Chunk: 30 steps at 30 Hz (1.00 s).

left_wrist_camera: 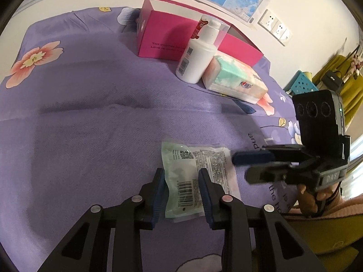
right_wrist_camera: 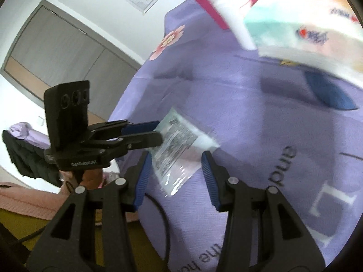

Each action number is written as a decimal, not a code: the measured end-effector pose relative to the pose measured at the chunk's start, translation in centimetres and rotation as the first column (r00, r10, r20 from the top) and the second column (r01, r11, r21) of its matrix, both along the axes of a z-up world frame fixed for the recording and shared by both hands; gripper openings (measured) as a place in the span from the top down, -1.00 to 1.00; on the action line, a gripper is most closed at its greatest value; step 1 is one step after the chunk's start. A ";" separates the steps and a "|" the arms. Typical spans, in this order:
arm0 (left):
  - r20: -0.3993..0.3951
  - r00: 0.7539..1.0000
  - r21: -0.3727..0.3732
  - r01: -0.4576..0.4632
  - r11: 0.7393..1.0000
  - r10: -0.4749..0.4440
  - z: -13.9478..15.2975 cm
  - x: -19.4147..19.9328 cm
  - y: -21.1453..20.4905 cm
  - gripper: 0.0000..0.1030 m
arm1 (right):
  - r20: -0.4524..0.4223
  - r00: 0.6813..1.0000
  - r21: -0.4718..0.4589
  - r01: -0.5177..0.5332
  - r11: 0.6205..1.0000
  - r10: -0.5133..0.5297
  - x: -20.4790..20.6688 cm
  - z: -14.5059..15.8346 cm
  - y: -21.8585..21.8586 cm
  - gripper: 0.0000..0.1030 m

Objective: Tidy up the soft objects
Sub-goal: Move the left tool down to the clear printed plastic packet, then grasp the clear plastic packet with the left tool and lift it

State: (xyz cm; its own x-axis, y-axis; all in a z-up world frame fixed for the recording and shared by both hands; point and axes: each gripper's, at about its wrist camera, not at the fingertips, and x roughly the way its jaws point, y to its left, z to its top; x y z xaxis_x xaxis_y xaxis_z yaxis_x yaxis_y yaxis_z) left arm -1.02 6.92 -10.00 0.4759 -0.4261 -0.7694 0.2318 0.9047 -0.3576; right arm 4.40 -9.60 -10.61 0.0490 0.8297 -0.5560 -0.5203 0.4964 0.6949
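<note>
Left gripper (left_wrist_camera: 181,195) is clamped across the near half of the flat plastic pouch (left_wrist_camera: 199,172) lying on the purple bedsheet (left_wrist_camera: 90,113), probably to lift it. Right gripper (right_wrist_camera: 174,181) hovers just beside it, fingers apart and empty, likely ready to assist; pink box (left_wrist_camera: 158,43) waits well beyond.

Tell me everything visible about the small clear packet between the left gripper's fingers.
The small packet is a flat, soft-looking clear plastic pouch with pale green contents, printed with a barcode, a QR code and fine text. It lies flat on the purple floral bedsheet. The left gripper straddles its near end, blue pads against its sides. The right gripper reaches its far right corner; contact there is unclear.
</note>
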 end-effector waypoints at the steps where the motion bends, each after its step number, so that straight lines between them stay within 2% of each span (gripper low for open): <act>1: 0.005 1.000 0.004 0.001 1.000 -0.001 0.0 0.0 -0.1 0.42 | 0.006 1.000 -0.009 0.016 1.000 -0.016 0.1 0.1 -0.3 0.07; 7: 0.010 1.000 -0.009 0.002 1.000 -0.002 -0.1 -0.1 0.1 0.42 | 0.014 1.000 -0.021 0.010 1.000 -0.010 -0.1 0.1 -0.1 0.05; 9: 0.017 1.000 -0.007 0.001 1.000 -0.001 -0.1 -0.2 0.0 0.42 | -0.005 1.000 0.015 -0.005 1.000 0.006 0.0 0.1 0.2 -0.14; 14: 0.012 1.000 -0.035 -0.005 0.999 0.005 -0.2 -0.2 0.4 0.42 | -0.046 0.999 0.110 -0.005 0.994 0.010 0.3 -0.2 0.4 -0.16; 15: 0.011 1.000 -0.038 -0.003 0.999 0.004 -0.2 -0.2 0.4 0.42 | -0.051 0.999 0.117 -0.005 0.993 0.011 0.2 -0.2 0.4 -0.14; 18: 0.012 1.000 -0.047 0.013 0.999 -0.012 -0.2 -0.2 0.0 0.42 | -0.093 0.995 0.136 -0.027 0.990 0.040 0.1 -0.7 1.3 0.19; 19: 0.014 1.000 -0.043 0.016 0.999 -0.015 -0.2 -0.2 -0.1 0.42 | -0.094 0.995 0.131 -0.030 0.991 0.042 0.1 -0.8 1.5 0.25; 24: 0.003 1.000 -0.074 0.009 0.997 -0.008 -0.2 -0.4 0.2 0.42 | -0.068 0.998 0.077 0.026 0.997 -0.020 0.5 -0.5 0.7 0.28; 30: 0.070 0.997 -0.022 0.041 0.999 -0.039 0.5 -0.9 -0.8 0.56 | -0.027 0.996 0.023 0.088 0.996 -0.087 0.9 -0.2 -1.2 0.23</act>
